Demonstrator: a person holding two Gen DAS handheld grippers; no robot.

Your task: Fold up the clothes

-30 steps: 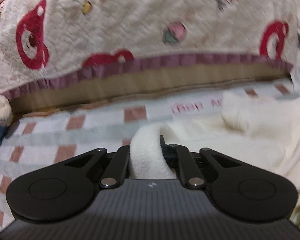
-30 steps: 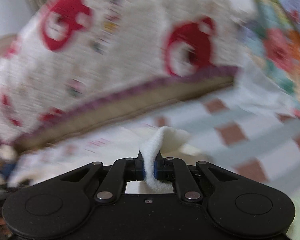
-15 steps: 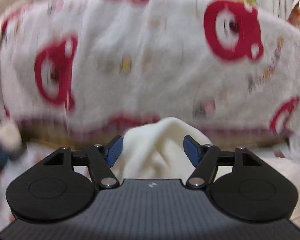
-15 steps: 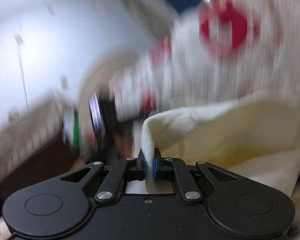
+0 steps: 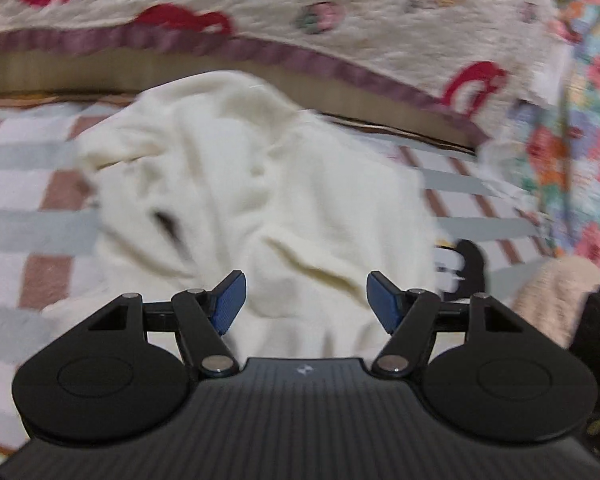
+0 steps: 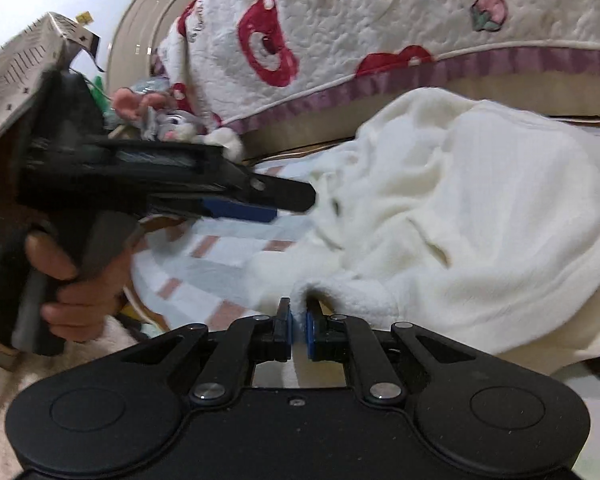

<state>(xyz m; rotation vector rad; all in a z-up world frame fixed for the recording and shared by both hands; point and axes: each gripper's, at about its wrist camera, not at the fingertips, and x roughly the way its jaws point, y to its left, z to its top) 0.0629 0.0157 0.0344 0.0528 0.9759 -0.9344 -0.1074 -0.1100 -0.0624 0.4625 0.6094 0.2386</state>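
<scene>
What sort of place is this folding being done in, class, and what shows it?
Probably a bedroom: the cream fleece garment lies on a checked bed sheet, beside a quilted bedspread, with a soft toy nearby.

This is a home, most likely a bedroom or living corner. A quilted cover printed with red bears and strawberries (purple trim along its hem) drapes a raised cushion or mattress edge. Below the quilt lies a checked sheet; left of it sit plush toys; right of it hangs floral fabric.
</scene>
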